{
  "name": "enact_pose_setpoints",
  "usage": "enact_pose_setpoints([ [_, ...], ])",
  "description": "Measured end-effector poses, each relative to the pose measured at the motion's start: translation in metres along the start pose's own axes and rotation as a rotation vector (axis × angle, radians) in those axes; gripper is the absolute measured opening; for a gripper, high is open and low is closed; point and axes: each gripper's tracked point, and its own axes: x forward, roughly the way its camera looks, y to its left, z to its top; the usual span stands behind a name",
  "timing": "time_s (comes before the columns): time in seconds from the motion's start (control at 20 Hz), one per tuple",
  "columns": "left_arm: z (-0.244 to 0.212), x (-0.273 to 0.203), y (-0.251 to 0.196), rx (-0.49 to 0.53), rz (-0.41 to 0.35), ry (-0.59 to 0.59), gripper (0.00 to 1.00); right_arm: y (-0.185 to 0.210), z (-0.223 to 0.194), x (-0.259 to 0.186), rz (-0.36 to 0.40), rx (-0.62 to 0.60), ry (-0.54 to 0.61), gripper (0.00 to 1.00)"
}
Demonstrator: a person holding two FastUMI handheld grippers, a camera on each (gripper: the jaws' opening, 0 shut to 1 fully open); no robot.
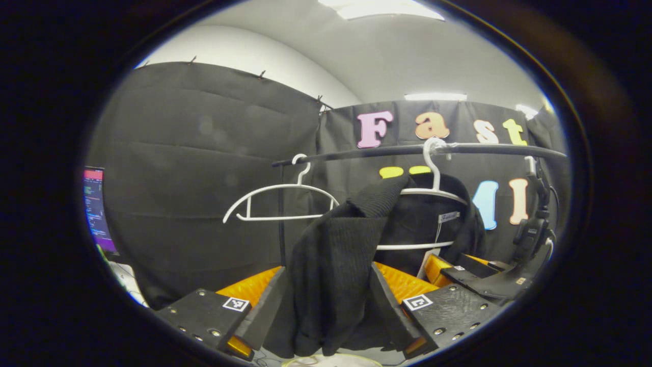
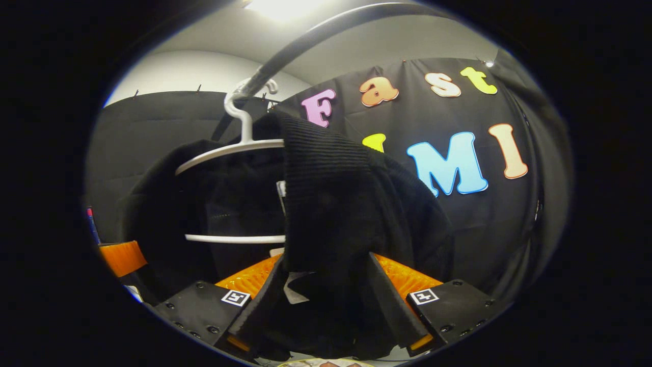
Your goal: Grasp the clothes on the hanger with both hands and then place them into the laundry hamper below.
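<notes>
Closest in the left gripper view, the left gripper (image 1: pixel 328 306) has both fingers (image 1: pixel 265 311) pressed against a thick fold of the black knitted garment (image 1: pixel 336 255), clenched on it. The fold runs lengthwise up and away from the fingers, ribbed edge uppermost, toward the white hanger (image 1: pixel 433 191) it is draped over. In the right gripper view, the right gripper (image 2: pixel 321 306) is likewise clamped on another part of the same black garment (image 2: pixel 331 204), which rises in a long vertical band between its fingers (image 2: pixel 389 306) to the hanger's shoulder (image 2: pixel 229 150). So the clothing hangs mostly upright, its long axis top to bottom, still on the hanger. Farther off in the left gripper view, the right gripper (image 1: pixel 479 278) sits low beside the garment. Behind, the hanger hooks over a dark rail (image 1: pixel 458 149), with a second, bare white hanger (image 1: pixel 277 204) to the left. A lit screen (image 1: pixel 97 209) glows at the far left edge.
</notes>
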Motion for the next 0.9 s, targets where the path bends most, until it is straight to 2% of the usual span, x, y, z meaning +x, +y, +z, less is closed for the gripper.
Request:
enact_pose_setpoints([
  [0.1, -0.002, 0.004, 0.001, 0.003, 0.01, 0.0, 0.92, -0.009, 0.0, 0.001, -0.016, -0.015, -0.009, 0.98],
  [0.15, -0.004, 0.007, 0.001, 0.002, 0.014, -0.001, 0.92, -0.013, 0.0, 0.0, -0.022, -0.023, -0.015, 0.92],
  [0.2, -0.003, 0.01, 0.0, -0.001, 0.013, -0.005, 0.92, -0.017, 0.001, 0.0, -0.03, -0.03, -0.018, 0.94],
  [0.3, -0.003, 0.015, -0.006, -0.012, 0.002, -0.01, 0.94, -0.029, 0.004, -0.002, -0.046, -0.043, -0.031, 0.9],
  [0.5, 0.002, 0.025, -0.023, -0.018, -0.04, -0.031, 0.92, -0.048, 0.01, -0.003, -0.076, -0.055, -0.05, 0.92],
  [0.55, 0.002, 0.027, -0.026, -0.009, -0.045, -0.034, 0.93, -0.054, 0.011, -0.003, -0.092, -0.057, -0.054, 0.89],
  [0.7, 0.002, 0.037, -0.035, -0.024, -0.049, -0.02, 0.94, -0.076, 0.019, -0.002, -0.143, -0.065, -0.071, 0.93],
  [0.75, 0.003, 0.042, -0.041, -0.045, -0.065, -0.02, 0.87, -0.083, 0.021, 0.0, -0.153, -0.064, -0.08, 0.95],
  [0.85, 0.001, 0.05, -0.042, -0.076, -0.05, -0.017, 0.74, -0.093, 0.024, 0.005, -0.162, -0.056, -0.08, 0.95],
  [0.9, -0.003, 0.052, -0.043, -0.083, -0.053, -0.005, 0.67, -0.094, 0.024, 0.007, -0.156, -0.046, -0.074, 0.87],
])
